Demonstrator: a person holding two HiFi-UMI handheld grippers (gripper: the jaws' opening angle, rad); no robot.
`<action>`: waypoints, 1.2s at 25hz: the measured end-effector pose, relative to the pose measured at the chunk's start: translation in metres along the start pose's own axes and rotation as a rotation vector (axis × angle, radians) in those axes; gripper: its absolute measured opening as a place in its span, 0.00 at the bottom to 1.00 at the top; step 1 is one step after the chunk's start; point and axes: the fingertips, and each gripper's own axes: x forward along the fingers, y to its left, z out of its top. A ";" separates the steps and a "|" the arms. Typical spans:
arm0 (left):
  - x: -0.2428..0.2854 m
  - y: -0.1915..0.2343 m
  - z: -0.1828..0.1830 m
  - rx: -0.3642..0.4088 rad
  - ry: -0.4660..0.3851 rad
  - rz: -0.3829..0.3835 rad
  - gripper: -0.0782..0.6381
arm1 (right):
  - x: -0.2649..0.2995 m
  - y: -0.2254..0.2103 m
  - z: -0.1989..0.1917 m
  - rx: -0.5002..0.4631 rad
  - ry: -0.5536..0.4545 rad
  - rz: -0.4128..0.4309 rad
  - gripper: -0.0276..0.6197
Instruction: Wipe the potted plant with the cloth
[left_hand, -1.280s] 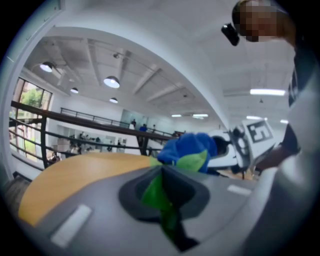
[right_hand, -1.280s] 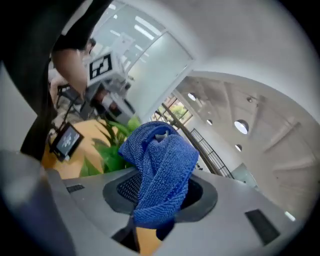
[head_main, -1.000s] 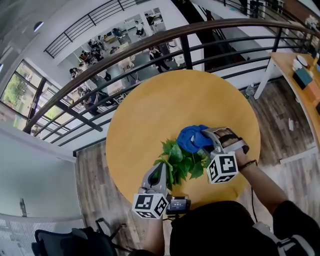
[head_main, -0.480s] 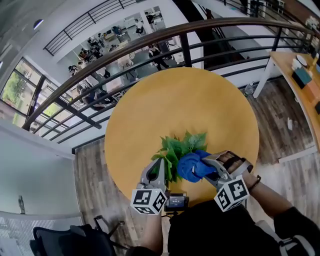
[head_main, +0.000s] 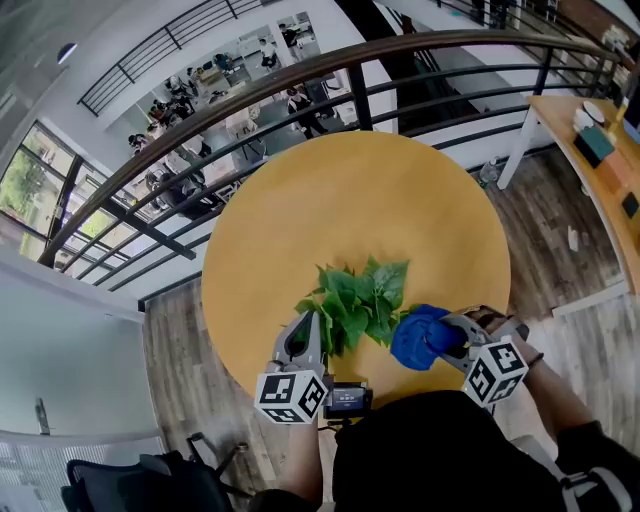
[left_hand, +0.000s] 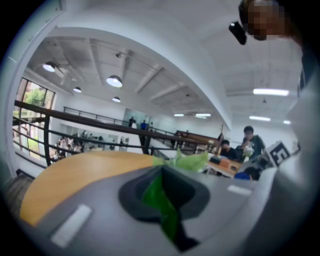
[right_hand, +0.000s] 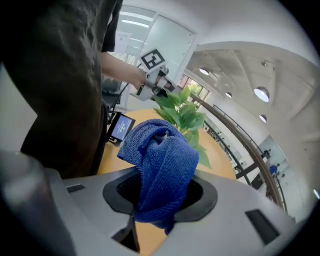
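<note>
1. The left gripper (head_main: 311, 330) hangs over the near edge of the round counter (head_main: 330, 200), its fingers pinched shut on a green leaf (left_hand: 159, 200).
2. The right gripper (head_main: 445, 338) has its fingers clamped on the bunched blue cloth (head_main: 418, 338), just beside the foliage's right edge.
3. The potted plant (head_main: 355, 300) stands on the counter's near half.
4. A railing (head_main: 300, 85) curves beyond.

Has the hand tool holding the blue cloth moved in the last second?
Yes. The right gripper with the blue cloth slid from the far side of the potted plant toward the near edge of the table, ending at the plant's right.
</note>
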 end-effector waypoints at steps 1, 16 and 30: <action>0.000 -0.001 0.001 0.001 0.001 0.001 0.11 | 0.002 0.000 -0.015 0.022 0.029 -0.003 0.30; 0.001 -0.004 -0.002 0.002 0.012 0.001 0.11 | -0.011 -0.032 -0.123 0.412 0.205 -0.212 0.30; 0.001 -0.007 -0.002 0.011 0.022 0.004 0.11 | 0.001 -0.039 -0.050 0.366 -0.054 -0.268 0.30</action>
